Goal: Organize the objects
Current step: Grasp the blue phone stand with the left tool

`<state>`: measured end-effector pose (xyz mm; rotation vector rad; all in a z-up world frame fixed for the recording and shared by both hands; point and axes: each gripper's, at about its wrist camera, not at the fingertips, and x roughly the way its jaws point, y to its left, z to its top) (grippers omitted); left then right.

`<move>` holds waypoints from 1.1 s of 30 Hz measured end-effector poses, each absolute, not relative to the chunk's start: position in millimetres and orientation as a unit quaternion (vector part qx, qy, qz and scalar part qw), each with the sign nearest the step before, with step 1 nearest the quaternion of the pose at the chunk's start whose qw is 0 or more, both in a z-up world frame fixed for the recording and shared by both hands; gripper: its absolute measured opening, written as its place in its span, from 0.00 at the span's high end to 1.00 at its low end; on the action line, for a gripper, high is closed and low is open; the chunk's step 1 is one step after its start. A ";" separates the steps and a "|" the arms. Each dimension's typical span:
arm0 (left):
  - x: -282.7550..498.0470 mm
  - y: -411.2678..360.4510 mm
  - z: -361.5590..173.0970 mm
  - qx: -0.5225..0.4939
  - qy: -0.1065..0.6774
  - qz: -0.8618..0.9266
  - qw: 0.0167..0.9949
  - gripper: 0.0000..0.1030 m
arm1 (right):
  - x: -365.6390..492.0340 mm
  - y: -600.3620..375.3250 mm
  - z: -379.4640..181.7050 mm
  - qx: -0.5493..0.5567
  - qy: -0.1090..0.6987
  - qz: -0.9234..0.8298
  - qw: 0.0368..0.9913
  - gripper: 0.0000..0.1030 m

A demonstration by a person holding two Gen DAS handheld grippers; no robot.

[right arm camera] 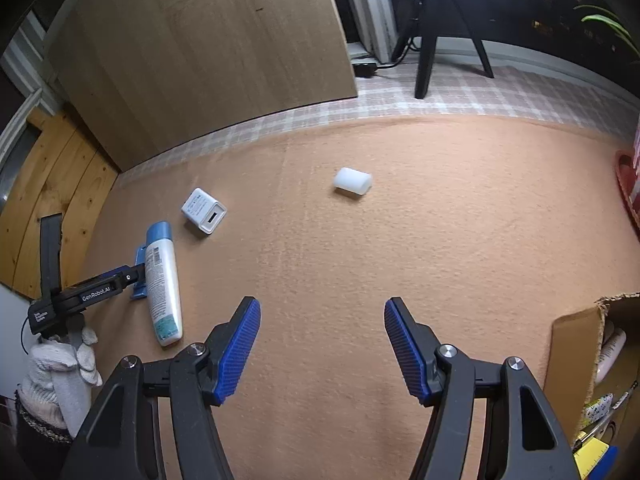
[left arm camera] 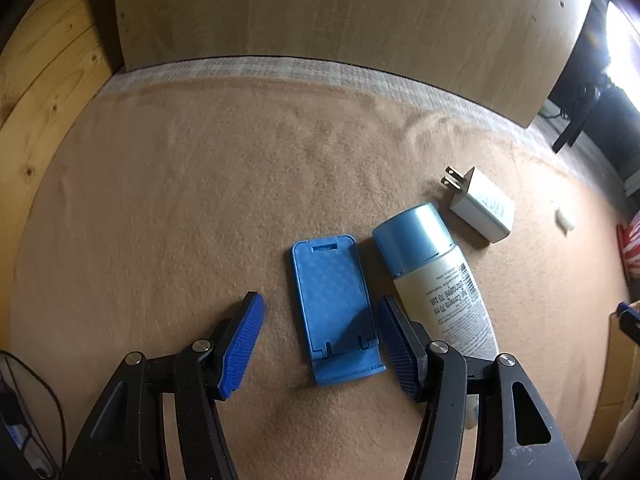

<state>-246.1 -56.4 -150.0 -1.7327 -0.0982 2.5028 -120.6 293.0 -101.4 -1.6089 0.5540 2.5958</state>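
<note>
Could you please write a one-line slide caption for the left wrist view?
Open left tongs straddle a flat blue phone stand, beside a lying bottle and white charger.

You work on a tan felt mat [right arm camera: 400, 240]. Beyond its far edge lies a pale checked cloth [right arm camera: 460, 88], where a light wooden board [right arm camera: 200, 52] leans upright and a black tripod [right arm camera: 432, 32] stands. Left of the mat you have knotty pine planks [left arm camera: 36, 92].

Tan felt mat [right arm camera: 400, 240], leaning plywood board [right arm camera: 192, 60], checked cloth [right arm camera: 480, 92]
</note>
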 end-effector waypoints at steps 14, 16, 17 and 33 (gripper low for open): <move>-227.9 -46.3 -148.7 -0.555 -0.003 0.831 0.030 0.47 | -120.1 295.7 -103.4 -0.522 0.177 0.834 0.021 0.41; -228.4 -41.2 -148.0 -0.552 0.010 0.833 0.030 0.49 | -121.3 294.1 -103.0 -0.522 0.173 0.835 0.021 0.41; -227.5 -39.5 -147.3 -0.550 0.011 0.834 0.034 0.55 | -121.6 293.7 -102.6 -0.522 0.171 0.836 0.021 0.41; -154.7 -46.0 -143.1 -0.545 -0.010 0.836 0.062 0.63 | -176.3 313.2 -106.0 -0.525 0.124 0.841 0.037 0.41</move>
